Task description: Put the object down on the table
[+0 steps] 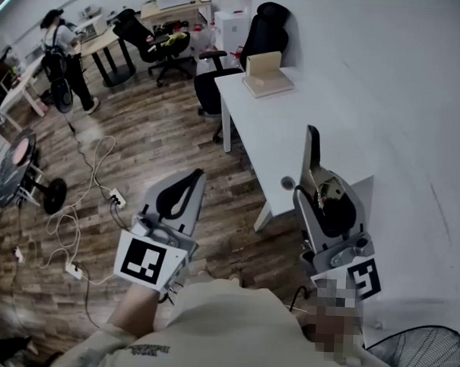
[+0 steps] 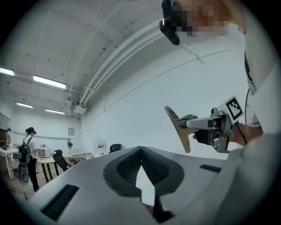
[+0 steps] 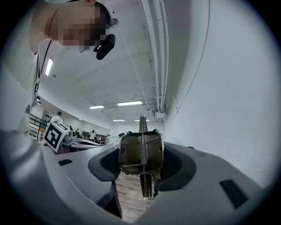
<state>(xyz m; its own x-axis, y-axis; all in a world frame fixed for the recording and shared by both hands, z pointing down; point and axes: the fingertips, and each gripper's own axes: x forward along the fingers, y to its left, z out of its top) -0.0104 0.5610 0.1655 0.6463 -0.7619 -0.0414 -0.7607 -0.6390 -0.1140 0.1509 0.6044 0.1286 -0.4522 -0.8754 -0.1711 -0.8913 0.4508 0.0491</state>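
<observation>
The right gripper [image 3: 141,163] is clamped on the object [image 3: 131,154], an olive-brown metal piece with a coiled spring down its middle and a thin flat blade sticking out past the jaws. Its pads press on the piece from both sides. In the head view the right gripper [image 1: 326,197] points away from the person, with the object [image 1: 322,184] held between its jaws and the dark blade standing upright above it. The object is up in the air, carried over the near end of the white table [image 1: 293,121] and not resting on it.

The left gripper [image 2: 140,151] has its jaws together, tips touching, with nothing between them. In the head view the left gripper [image 1: 181,196] hangs over the wooden floor [image 1: 156,138], beside the table's near corner.

Further along the table sits a cardboard box [image 1: 267,74], near its far end. A black office chair [image 1: 261,28] stands behind that end. White cables [image 1: 84,210] trail across the floor on the left. A person [image 1: 59,46] stands by desks at the far left of the room.
</observation>
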